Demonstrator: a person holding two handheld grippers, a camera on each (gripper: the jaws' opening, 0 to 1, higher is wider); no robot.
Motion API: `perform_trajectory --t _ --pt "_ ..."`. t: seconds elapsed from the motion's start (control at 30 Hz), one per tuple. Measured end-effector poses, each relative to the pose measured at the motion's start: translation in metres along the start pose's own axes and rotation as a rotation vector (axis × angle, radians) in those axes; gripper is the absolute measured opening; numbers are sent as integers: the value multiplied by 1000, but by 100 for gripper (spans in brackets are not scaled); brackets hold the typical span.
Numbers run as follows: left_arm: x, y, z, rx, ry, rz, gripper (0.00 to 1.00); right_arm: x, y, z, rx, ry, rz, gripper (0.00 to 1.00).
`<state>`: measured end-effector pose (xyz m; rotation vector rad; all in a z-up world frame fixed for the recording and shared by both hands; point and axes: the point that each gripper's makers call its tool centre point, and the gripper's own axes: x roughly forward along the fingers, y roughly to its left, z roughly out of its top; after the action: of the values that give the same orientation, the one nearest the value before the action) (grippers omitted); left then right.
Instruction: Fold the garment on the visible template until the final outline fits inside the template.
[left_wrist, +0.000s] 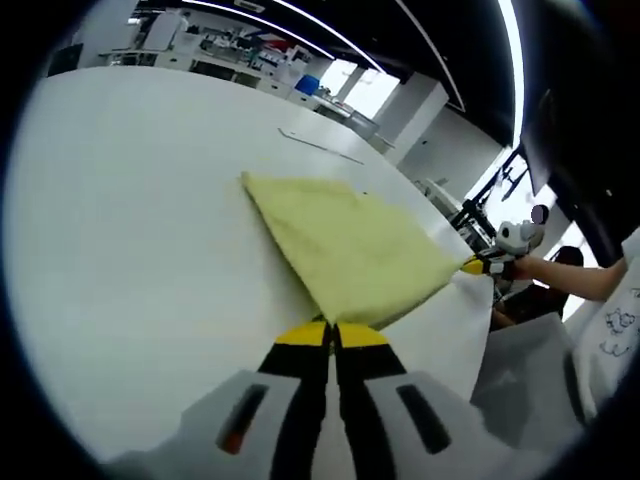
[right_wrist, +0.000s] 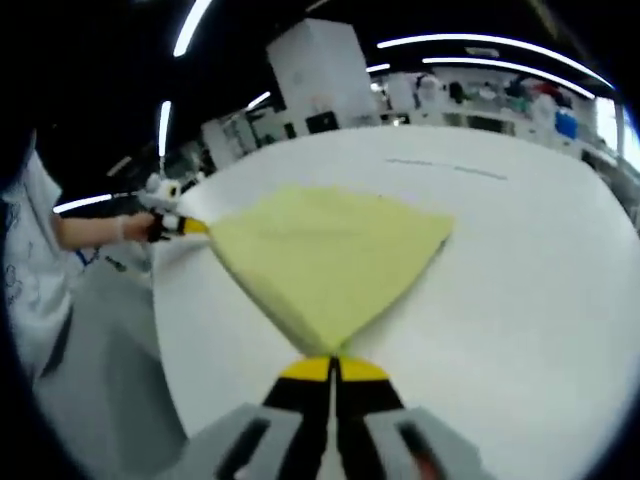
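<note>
A pale yellow garment (left_wrist: 345, 245) lies spread on the white table (left_wrist: 140, 250), its near edge lifted slightly. My left gripper (left_wrist: 332, 328), yellow-tipped, is shut on the garment's near corner. At the right, my right gripper (left_wrist: 488, 265) pinches the garment's other pointed corner. In the right gripper view the same garment (right_wrist: 325, 255) fans out from my right gripper (right_wrist: 330, 360), which is shut on its corner, and my left gripper (right_wrist: 178, 226) holds the far-left corner. A thin template line (left_wrist: 320, 146) is drawn on the table beyond the cloth, and the line (right_wrist: 450, 168) also appears in the right gripper view.
The person's arm (left_wrist: 590, 280) and white shirt (right_wrist: 30, 260) stand at the table's edge (right_wrist: 165, 340). Lab benches and equipment (left_wrist: 260, 60) line the far side of the room. Bare white tabletop (right_wrist: 540, 290) surrounds the cloth.
</note>
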<state>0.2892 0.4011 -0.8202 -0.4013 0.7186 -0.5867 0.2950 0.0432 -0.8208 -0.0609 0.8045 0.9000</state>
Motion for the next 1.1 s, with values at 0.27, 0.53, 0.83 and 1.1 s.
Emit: perform_trajectory --t 0.27,0.53,0.83,1.1 --pt "-1 0 -7 -3 3 8 0 -1 -5 -6 27 -3 -19 0" --pt "-5 1 -10 16 2 17 0 -11 -13 -5 57 -14 -50 0" --pt "-21 -1 2 60 -38 25 11 -25 -17 4 112 -81 -73 8" --pt "-36 -9 10 152 -76 45 38 -38 4 17 73 -149 -92 48"
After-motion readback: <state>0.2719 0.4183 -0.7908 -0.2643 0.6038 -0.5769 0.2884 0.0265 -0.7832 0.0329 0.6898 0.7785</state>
